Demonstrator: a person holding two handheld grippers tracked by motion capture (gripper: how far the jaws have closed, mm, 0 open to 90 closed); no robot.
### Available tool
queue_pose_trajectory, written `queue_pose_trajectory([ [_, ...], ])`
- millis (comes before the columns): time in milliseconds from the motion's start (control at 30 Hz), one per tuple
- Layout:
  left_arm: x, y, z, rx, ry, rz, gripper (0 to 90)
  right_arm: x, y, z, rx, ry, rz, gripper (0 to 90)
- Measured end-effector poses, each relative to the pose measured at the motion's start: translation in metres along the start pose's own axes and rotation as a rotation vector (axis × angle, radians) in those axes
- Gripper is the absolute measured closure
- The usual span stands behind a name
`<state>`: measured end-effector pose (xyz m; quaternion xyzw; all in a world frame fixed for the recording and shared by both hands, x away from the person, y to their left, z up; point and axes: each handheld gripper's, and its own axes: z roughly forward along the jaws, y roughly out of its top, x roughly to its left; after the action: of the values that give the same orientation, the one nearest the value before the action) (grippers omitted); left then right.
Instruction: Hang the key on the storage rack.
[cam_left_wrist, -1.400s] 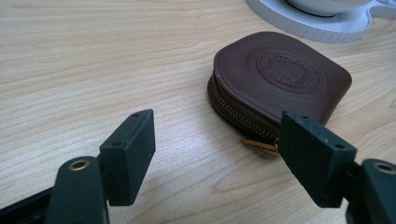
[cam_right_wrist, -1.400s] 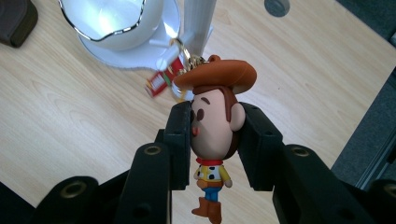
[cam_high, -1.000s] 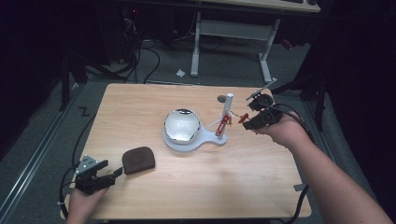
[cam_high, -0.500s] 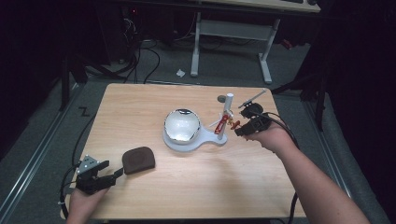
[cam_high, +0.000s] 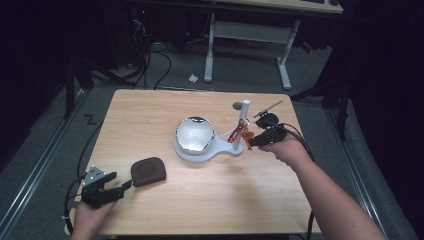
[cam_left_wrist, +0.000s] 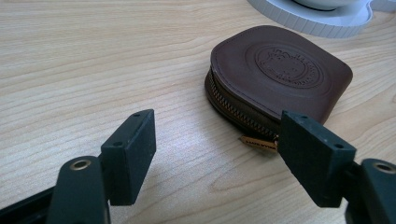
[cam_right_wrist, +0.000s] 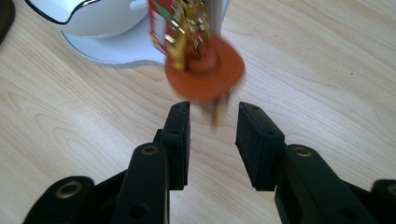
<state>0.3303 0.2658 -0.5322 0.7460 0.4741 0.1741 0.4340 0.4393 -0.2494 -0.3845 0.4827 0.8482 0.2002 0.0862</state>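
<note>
- Right gripper (cam_right_wrist: 212, 123), fingers spread with a narrow gap, sits just below the orange keychain disc (cam_right_wrist: 205, 70) hanging at the white stand (cam_high: 243, 125).
- Left gripper (cam_left_wrist: 215, 154), fingers wide apart, faces the brown pouch (cam_left_wrist: 275, 77) on the table (cam_high: 150, 115).

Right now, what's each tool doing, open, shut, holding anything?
Left tool: open, holding nothing, jaws by the brown zip pouch.
Right tool: open, holding nothing, just short of the orange keychain tag.
</note>
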Motion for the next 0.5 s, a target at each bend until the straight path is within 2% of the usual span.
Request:
queue_pose_trajectory([
  [500, 0.000, 0.001, 0.000, -0.010, 0.005, 0.000, 28.3, -0.004, -0.021, -0.015, -0.023, -0.007, 0.021, 63.8],
])
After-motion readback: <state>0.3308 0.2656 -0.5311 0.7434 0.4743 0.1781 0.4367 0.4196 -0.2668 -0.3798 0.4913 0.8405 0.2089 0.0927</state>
